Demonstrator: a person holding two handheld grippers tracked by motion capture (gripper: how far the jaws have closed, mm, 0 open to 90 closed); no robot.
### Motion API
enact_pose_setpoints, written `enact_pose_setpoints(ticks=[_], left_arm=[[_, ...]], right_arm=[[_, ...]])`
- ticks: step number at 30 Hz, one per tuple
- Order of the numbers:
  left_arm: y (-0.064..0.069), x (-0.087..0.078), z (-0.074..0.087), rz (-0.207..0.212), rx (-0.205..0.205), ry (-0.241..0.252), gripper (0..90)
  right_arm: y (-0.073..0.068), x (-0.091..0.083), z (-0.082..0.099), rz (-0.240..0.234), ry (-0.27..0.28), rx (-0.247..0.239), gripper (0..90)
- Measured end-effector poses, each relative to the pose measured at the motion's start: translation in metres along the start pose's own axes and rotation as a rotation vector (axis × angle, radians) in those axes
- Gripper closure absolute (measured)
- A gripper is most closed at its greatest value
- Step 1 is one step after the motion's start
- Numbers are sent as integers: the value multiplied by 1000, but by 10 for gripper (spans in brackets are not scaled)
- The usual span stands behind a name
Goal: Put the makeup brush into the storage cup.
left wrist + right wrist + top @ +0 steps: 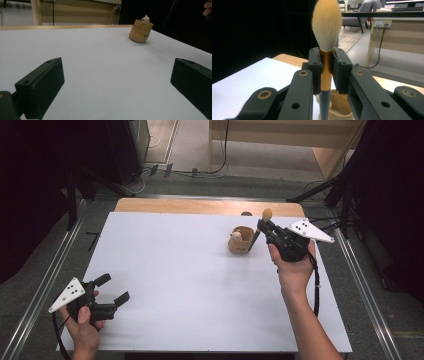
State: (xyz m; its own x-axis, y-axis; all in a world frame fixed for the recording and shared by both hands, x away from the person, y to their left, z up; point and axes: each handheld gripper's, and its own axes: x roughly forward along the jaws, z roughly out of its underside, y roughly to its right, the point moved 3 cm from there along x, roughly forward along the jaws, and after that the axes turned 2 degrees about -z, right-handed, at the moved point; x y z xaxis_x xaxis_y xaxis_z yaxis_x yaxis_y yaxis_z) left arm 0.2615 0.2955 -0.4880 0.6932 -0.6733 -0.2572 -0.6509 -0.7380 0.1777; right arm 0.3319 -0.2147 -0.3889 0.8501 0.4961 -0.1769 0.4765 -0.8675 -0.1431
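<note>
One brush is pinched upright by the right gripper just above the little tan cup on the white tabletop, so it probably goes down next, while the left gripper waits wide open, holding nothing.

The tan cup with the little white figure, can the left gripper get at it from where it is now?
Probably yes. The left gripper is open and holds nothing, and bare white table lies between it and the tan cup, though it sits far across the table.
</note>
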Motion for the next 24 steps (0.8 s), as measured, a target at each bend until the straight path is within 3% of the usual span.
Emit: enact_pose_setpoints(ticks=[12, 24], left_arm=[[-7, -12, 5, -15, -14, 5, 0], [-9, -16, 5, -15, -19, 17, 0]], right_arm=[[13, 11, -6, 28, 46, -27, 804], [16, 25, -15, 39, 68, -51, 804]])
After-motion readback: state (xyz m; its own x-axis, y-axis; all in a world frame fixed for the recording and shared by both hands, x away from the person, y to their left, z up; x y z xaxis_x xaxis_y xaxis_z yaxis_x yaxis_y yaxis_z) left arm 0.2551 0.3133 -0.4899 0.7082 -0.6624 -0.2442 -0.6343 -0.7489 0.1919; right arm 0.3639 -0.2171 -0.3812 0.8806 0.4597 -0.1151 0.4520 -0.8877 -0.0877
